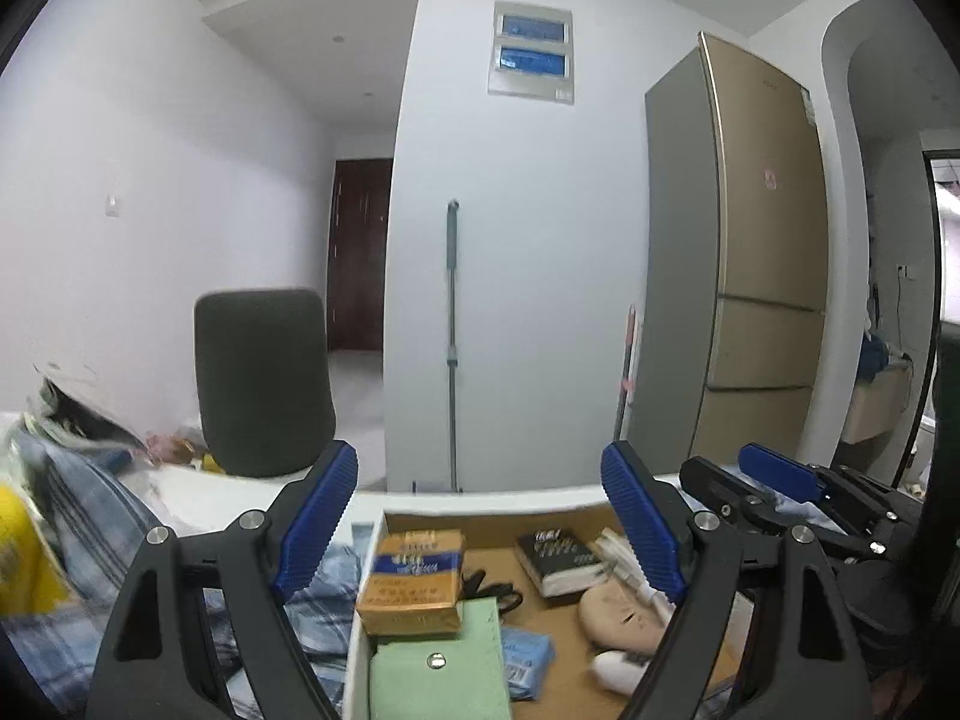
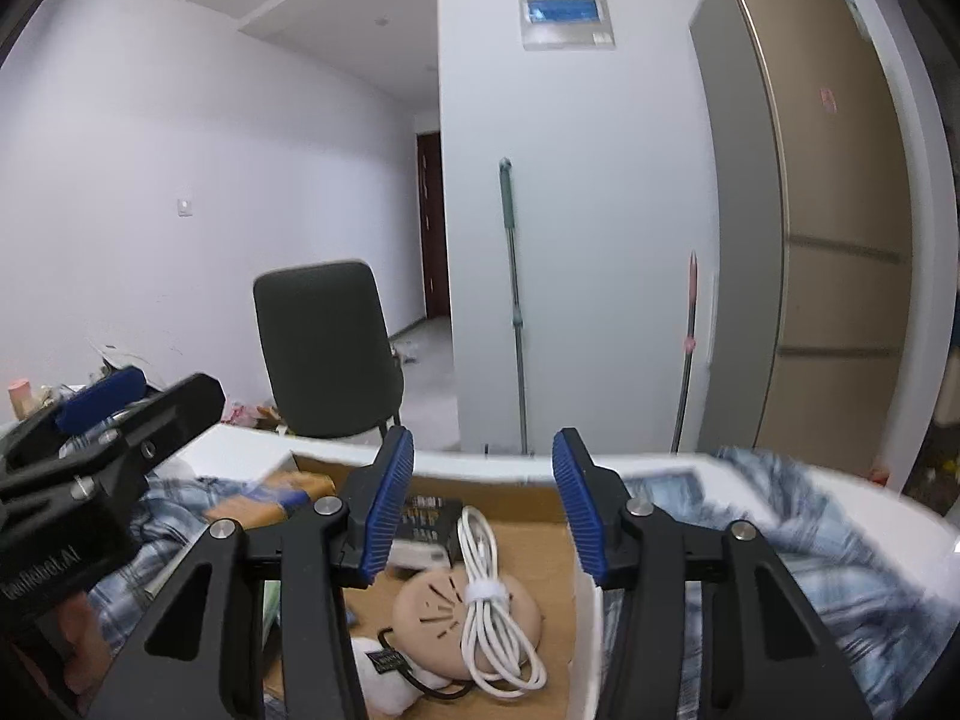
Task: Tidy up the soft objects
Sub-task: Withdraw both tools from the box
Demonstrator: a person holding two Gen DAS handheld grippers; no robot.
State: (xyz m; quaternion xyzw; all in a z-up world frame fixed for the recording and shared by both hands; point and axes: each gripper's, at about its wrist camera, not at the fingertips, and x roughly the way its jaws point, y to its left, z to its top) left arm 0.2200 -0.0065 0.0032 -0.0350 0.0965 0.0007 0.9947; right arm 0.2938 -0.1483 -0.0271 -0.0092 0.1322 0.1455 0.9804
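Note:
An open cardboard box [image 1: 480, 519] with white walls sits on a table, on blue plaid cloth [image 1: 102, 516]. Inside lie a brown tissue pack [image 1: 414, 582], a green pouch [image 1: 438, 666], a blue tissue pack [image 1: 528, 660], a dark book [image 1: 558, 558], scissors [image 1: 492, 591], a beige round pad [image 2: 462, 612] and a coiled white cable [image 2: 492, 606]. My left gripper [image 1: 480, 528] is open and empty above the box. My right gripper [image 2: 483, 510] is open and empty above the box's right side. The plaid cloth [image 2: 810, 540] also lies right of the box.
A dark chair [image 1: 264, 384] stands beyond the table. A mop [image 1: 453, 348] leans on the white pillar. A gold fridge [image 1: 762, 264] stands at the right. Clutter and a yellow object [image 1: 24, 558] lie at the left.

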